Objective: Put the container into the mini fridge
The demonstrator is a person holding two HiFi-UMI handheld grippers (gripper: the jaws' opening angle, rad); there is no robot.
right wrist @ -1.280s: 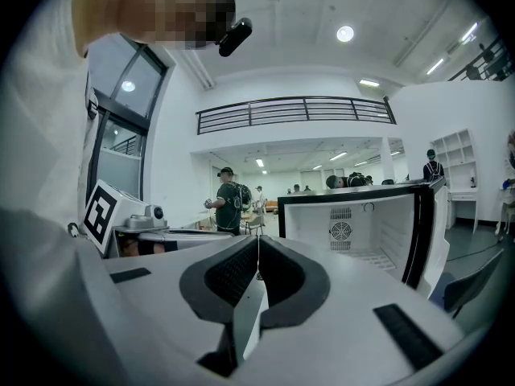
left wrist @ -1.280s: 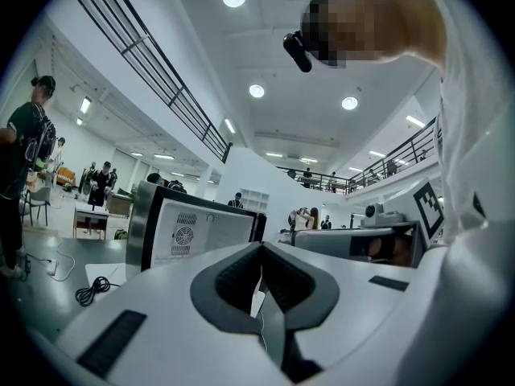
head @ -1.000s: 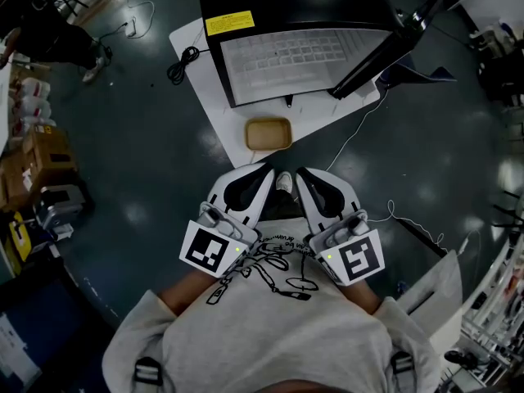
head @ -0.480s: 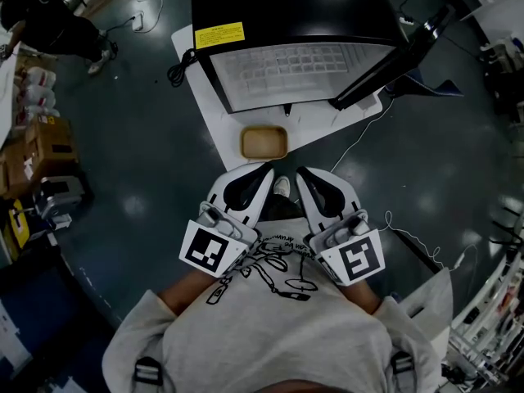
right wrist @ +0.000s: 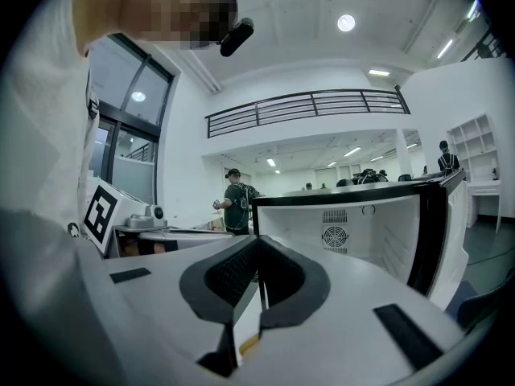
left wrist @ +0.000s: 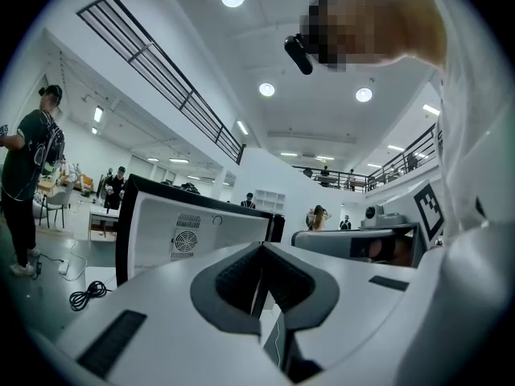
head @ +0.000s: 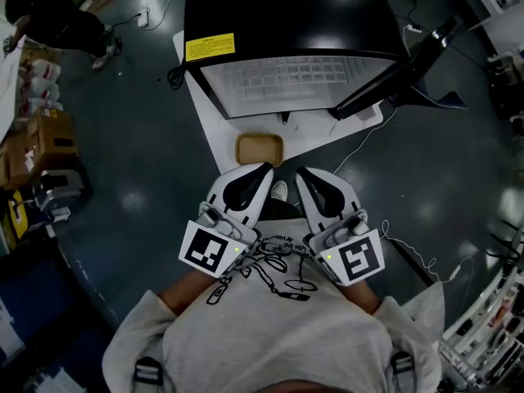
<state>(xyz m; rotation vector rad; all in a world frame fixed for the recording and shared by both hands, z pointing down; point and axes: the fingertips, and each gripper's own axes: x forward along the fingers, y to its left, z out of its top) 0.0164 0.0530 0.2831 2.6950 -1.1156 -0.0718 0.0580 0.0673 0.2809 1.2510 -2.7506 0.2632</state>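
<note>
The fridge (head: 278,6) stands open on a white board (head: 214,119) laid on the dark floor (head: 139,170). Its door (head: 393,60) is swung out to the right, and its white inside is bare in the head view. A yellow label (head: 209,46) sits on its top near the left front corner. The tan container (head: 259,149) lies on the board just in front of the fridge's open mouth, a little left of the middle, apart from both tools. On the near side of the container from the fridge, the left hand-held gripper (head: 267,169) and the right hand-held gripper (head: 300,171) are held side by side, both pointing toward the fridge. Their marker cubes lie close against the person's grey shirt (head: 270,334), and a shoe (head: 280,189) shows on the floor between them. Each gripper's own view shows its jaws pressed together with nothing between them, and beyond the tips the fridge's open inside with a round vent in the back wall. A black cable (head: 176,74) lies coiled at the fridge's left side, by the board's edge. Farther left of the fridge, cardboard boxes (head: 45,150) stand on the floor, and another person (head: 49,15) stands beyond them.
</note>
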